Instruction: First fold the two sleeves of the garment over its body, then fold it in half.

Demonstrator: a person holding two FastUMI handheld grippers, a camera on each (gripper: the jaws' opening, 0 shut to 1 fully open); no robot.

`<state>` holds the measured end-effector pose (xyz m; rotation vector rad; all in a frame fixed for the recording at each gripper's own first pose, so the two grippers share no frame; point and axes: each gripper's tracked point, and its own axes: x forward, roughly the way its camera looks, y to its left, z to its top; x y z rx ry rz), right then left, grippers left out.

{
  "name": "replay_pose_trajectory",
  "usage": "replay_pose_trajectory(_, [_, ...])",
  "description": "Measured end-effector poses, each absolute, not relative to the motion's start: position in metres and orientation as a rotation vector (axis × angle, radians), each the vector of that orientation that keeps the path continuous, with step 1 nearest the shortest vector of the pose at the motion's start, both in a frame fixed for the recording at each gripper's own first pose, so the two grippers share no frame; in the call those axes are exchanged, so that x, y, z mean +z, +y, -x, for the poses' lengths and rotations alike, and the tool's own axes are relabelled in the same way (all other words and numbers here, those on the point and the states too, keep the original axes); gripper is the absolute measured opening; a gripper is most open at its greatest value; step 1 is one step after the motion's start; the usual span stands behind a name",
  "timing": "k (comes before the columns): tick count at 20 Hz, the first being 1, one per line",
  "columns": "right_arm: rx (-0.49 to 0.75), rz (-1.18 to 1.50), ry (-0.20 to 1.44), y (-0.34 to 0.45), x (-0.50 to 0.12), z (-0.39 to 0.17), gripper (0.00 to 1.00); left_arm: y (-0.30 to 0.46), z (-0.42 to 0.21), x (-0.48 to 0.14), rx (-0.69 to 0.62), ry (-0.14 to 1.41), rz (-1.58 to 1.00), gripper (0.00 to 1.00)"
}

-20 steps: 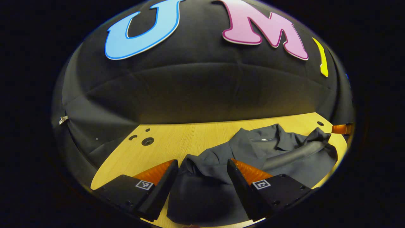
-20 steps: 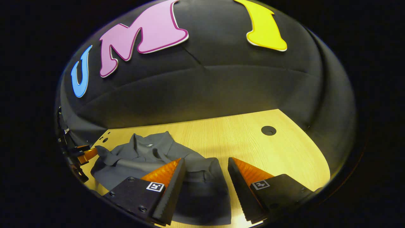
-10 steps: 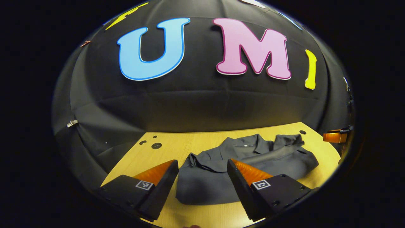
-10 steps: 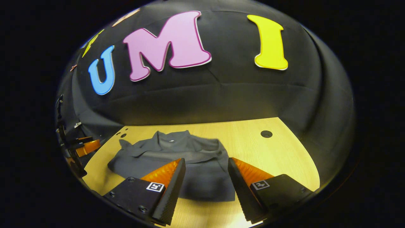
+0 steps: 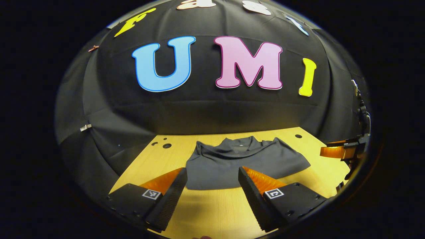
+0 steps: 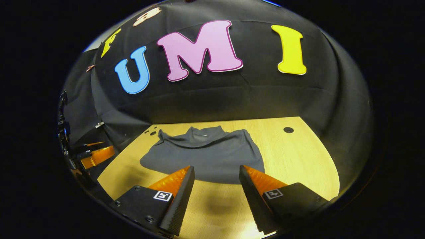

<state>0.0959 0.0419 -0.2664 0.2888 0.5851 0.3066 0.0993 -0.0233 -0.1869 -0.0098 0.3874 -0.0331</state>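
Observation:
A dark grey garment (image 5: 244, 162) lies folded into a compact rectangle on the wooden table (image 5: 215, 212), collar at the far side. In the right gripper view the same garment (image 6: 207, 154) sits just beyond the fingers. My left gripper (image 5: 212, 189) is open above the bare wood in front of the garment's near edge, holding nothing. My right gripper (image 6: 215, 191) is open too, hovering short of the garment's near edge, nothing between its fingers. The right gripper's orange fingers (image 5: 337, 152) show at the right of the left gripper view; the left gripper's fingers (image 6: 96, 156) show at the left of the right gripper view.
The table has small round holes at its far left corner (image 5: 166, 145) and one hole at the far right (image 6: 288, 129). Black cloth walls close in the table at the back and sides. A metal clip (image 5: 85, 127) hangs on the left wall.
Both grippers have pulled back and up from the garment. It now lies farther off and flatter, folded over, where earlier it was rumpled right between the fingers.

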Motion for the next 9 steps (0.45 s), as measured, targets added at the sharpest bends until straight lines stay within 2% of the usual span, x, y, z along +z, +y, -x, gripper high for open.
replay_pose_trajectory(1, [0.316,-0.290,0.597,0.044,-0.268,-0.089,0.72,-0.025,-0.090,-0.186,-0.030,0.387,0.011,0.98])
replay_pose_trajectory(2, [0.325,-0.282,0.604,0.043,-0.269,-0.084,0.85,-0.028,-0.082,-0.187,-0.034,0.390,0.016,0.98])
replay_pose_trajectory(9, [0.330,-0.264,0.624,0.030,-0.276,-0.072,0.87,-0.044,-0.067,-0.187,-0.059,0.402,0.020,0.98])
